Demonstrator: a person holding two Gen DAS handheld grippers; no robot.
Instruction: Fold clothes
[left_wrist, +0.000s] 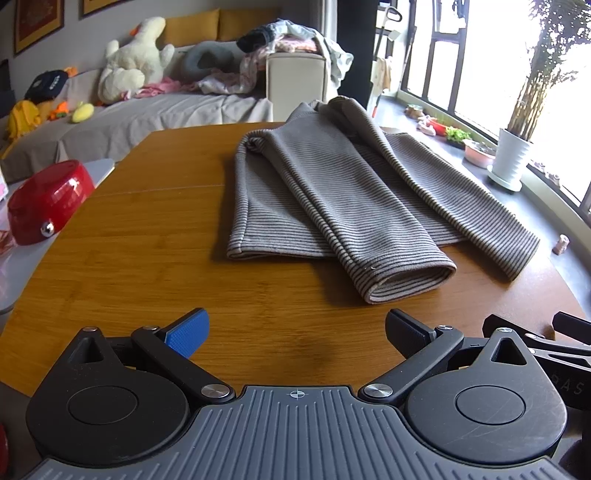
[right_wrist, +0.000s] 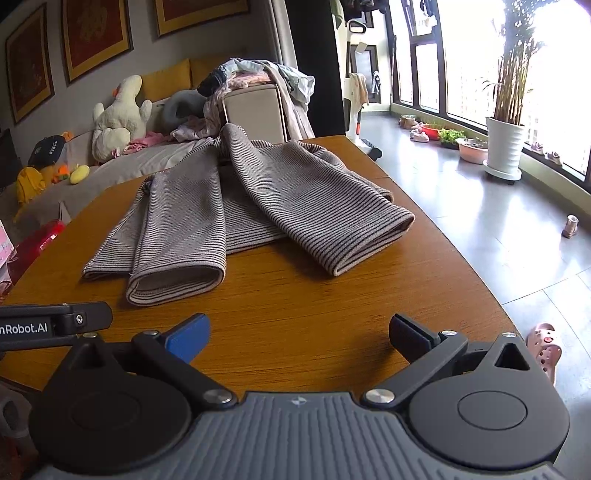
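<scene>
Striped grey garment (left_wrist: 332, 192) lying on the wooden table (left_wrist: 147, 251), both sleeves folded inward over the body, their cuffs pointing toward the cameras. Left gripper (left_wrist: 295, 336) hovering above the near table edge, jaws spread wide and holding nothing; bare wood lies between its fingers and the nearer cuff. Right gripper (right_wrist: 299, 338) likewise wide open and empty, just beside the left one, whose black arm shows at the left margin of the right wrist view. A red glossy container (left_wrist: 48, 203) stands on a grey surface left of the table, well apart from the garment. Behind the table: a sofa with a white plush toy (left_wrist: 133, 62) and a heap of clothes (left_wrist: 280, 37). At right, a potted plant (right_wrist: 504, 147) by the window and a pink sandal (right_wrist: 545, 347) on the floor near the table's corner.
</scene>
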